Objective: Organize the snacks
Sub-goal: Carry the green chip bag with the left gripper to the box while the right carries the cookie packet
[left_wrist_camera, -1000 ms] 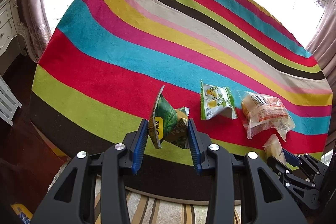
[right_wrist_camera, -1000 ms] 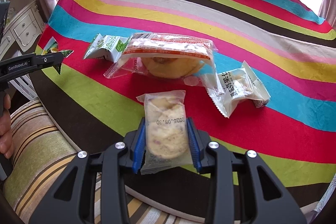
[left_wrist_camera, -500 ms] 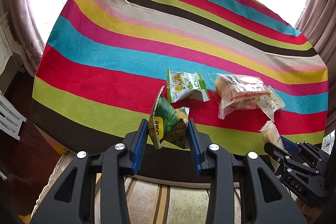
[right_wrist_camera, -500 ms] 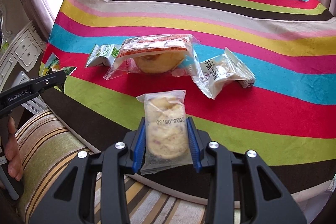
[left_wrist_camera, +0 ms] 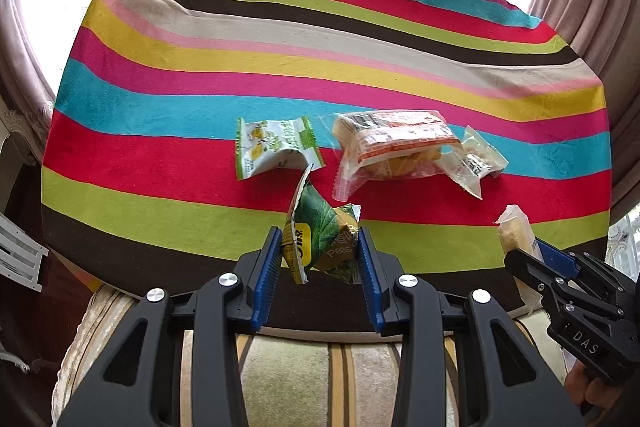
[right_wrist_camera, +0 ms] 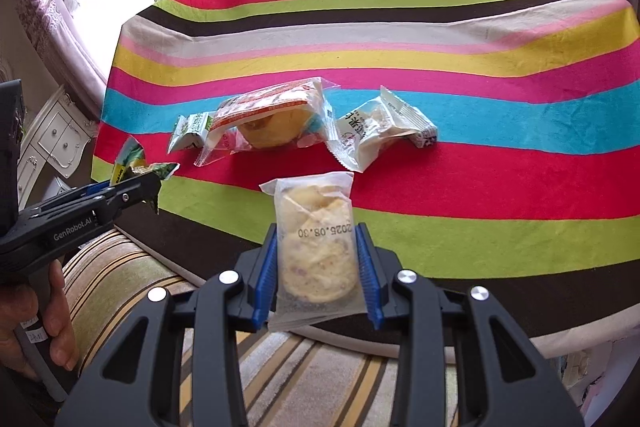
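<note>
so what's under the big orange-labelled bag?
Under the orange-labelled bag, striped cloth shows round it. The green-white packet passes behind its left end; whether it is tucked underneath is hidden.

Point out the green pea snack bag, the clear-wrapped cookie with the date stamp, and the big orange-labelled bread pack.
green pea snack bag (left_wrist_camera: 320,239), left wrist view, on its leaf-printed front.
clear-wrapped cookie (right_wrist_camera: 318,251), right wrist view, on the cookie below the date.
orange-labelled bread pack (left_wrist_camera: 394,147), left wrist view, on its label.
</note>
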Demonstrator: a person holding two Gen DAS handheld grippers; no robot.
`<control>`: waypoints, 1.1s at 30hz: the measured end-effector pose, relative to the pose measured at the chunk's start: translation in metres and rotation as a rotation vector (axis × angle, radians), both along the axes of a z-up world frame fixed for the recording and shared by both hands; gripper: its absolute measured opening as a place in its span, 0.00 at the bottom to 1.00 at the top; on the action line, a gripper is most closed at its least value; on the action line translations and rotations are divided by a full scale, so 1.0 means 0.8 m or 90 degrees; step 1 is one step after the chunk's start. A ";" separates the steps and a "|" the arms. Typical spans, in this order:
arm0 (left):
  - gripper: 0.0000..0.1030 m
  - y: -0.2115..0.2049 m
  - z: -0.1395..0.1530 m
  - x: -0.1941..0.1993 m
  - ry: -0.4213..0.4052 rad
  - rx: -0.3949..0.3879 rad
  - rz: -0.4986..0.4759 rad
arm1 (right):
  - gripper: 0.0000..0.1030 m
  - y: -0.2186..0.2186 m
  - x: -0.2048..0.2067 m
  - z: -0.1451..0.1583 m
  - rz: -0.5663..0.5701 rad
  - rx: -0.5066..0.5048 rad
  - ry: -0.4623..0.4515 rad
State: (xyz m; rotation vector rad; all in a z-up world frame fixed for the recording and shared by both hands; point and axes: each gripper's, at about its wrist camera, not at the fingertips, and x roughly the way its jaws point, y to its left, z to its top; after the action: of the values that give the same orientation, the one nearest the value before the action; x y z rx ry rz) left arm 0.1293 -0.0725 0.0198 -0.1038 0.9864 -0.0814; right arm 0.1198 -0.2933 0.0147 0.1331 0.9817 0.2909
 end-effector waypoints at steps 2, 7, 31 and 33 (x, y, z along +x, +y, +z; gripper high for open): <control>0.34 -0.013 0.001 -0.001 0.002 -0.002 -0.013 | 0.36 -0.014 -0.006 0.001 -0.013 0.006 0.000; 0.34 -0.048 0.001 -0.006 0.006 -0.005 -0.053 | 0.36 -0.056 -0.026 0.001 -0.052 0.011 0.005; 0.34 -0.225 0.011 -0.066 0.009 -0.043 -0.276 | 0.36 -0.240 -0.134 -0.048 -0.260 -0.056 0.071; 0.34 -0.239 0.012 -0.073 0.011 -0.046 -0.296 | 0.36 -0.246 -0.140 -0.051 -0.270 -0.066 0.075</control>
State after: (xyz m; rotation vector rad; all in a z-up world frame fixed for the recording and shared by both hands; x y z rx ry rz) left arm 0.0709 -0.2637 0.0291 0.0613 1.0105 -0.5428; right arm 0.0081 -0.4900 -0.0257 0.2613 1.0556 -0.1580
